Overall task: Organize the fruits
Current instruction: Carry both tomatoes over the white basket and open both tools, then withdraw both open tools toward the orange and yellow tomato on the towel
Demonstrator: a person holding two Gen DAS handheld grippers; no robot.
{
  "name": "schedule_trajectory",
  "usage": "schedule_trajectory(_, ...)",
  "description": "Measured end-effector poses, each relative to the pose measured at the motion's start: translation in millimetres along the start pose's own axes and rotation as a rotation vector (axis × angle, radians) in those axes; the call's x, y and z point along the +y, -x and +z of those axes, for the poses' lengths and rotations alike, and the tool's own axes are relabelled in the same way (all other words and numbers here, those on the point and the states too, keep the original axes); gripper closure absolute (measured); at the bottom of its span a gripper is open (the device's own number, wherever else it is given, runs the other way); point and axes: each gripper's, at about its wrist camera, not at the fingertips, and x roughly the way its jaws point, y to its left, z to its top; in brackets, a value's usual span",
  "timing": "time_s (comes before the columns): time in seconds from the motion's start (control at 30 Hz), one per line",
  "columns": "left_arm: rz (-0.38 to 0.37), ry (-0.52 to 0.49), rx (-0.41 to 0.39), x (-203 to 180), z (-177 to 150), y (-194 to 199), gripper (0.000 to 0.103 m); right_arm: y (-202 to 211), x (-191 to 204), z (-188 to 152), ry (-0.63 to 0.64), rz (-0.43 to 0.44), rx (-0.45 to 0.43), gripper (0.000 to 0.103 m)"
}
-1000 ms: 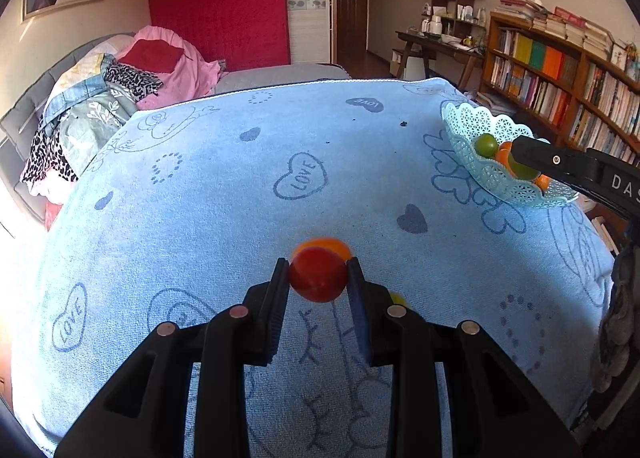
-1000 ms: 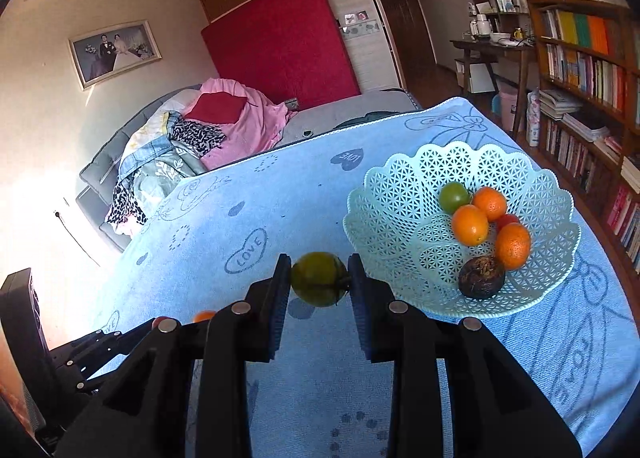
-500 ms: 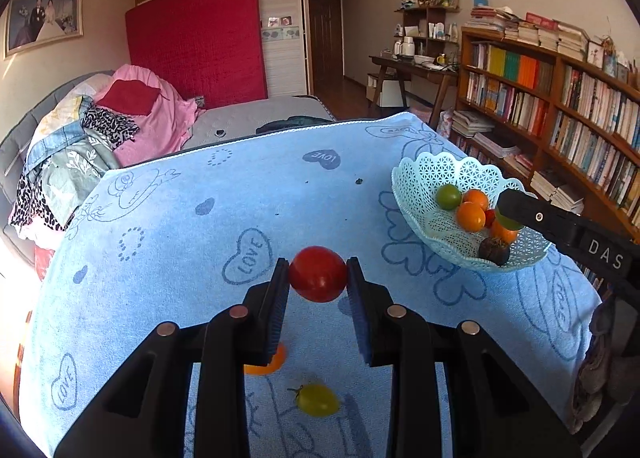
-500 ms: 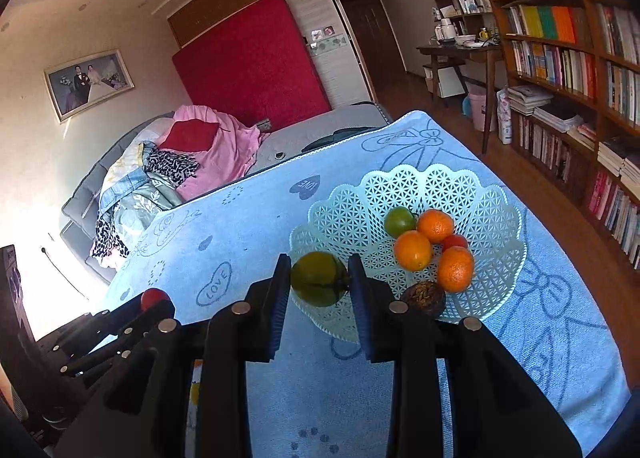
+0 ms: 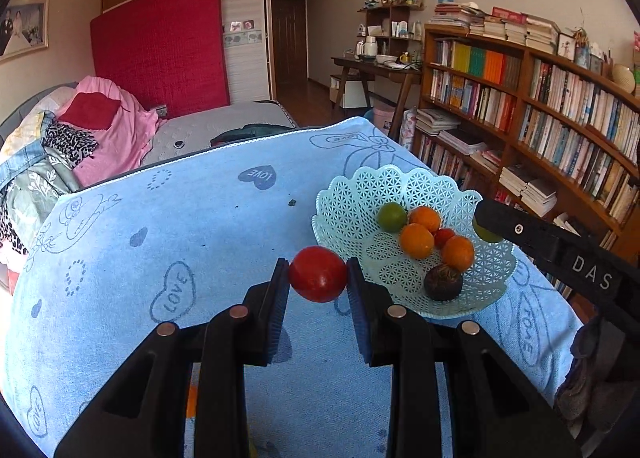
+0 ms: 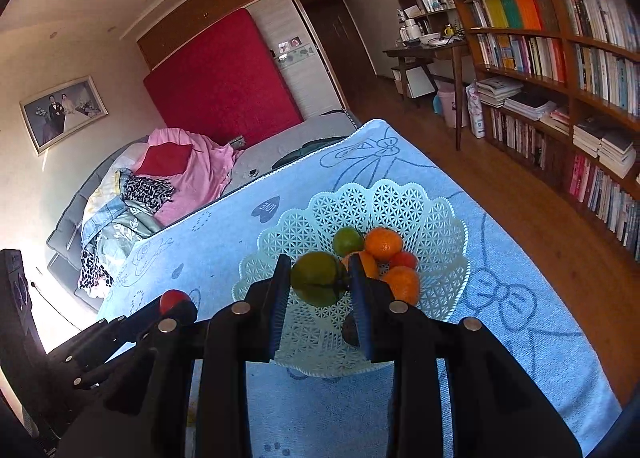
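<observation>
Pinching a smooth, bruisable red tomato (image 5: 318, 274) across its middle in left gripper (image 5: 318, 278), near basket (image 5: 360, 186); right gripper (image 6: 318, 278) clamping green fruit (image 6: 318, 278) above it.

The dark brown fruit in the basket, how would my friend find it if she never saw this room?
Look on the blue towel for the pale lacy basket. Among the fruit inside, the dark brown fruit sits at the near edge of the pile. It is the only dull, wrinkly, blackish one; its neighbours are shiny orange, red or green.
</observation>
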Motion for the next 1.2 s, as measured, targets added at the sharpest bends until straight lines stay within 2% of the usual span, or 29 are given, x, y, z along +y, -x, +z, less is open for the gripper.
schedule_trajectory(0.27, -0.032, -0.018, 0.009, -16, 6, -17, 0.073, -9, -8, -2, -0.020, -0.019, 0.017, 0.073)
schedule_trajectory(0.9, -0.060, -0.030, 0.035, -19, 6, -39, 0.073, -20, -24, -2, -0.057, -0.055, 0.026, 0.073)
schedule_trajectory(1.0, -0.054, -0.014, 0.034, -17, 6, -40, 0.065, -21, -25, -3, -0.062, -0.058, 0.026, 0.073)
schedule_trajectory(1.07, -0.045, -0.003, 0.030, -14, 6, -41, 0.054, -22, -26, -4, -0.069, -0.061, 0.025, 0.072)
schedule_trajectory(1.13, -0.040, 0.001, 0.033, -13, 5, -41, 0.054, -22, -28, -3, -0.075, -0.061, 0.022, 0.070)
schedule_trajectory(1.2, -0.034, 0.008, 0.037, -12, 5, -42, 0.049, -21, -29, -3, -0.084, -0.062, 0.017, 0.064)
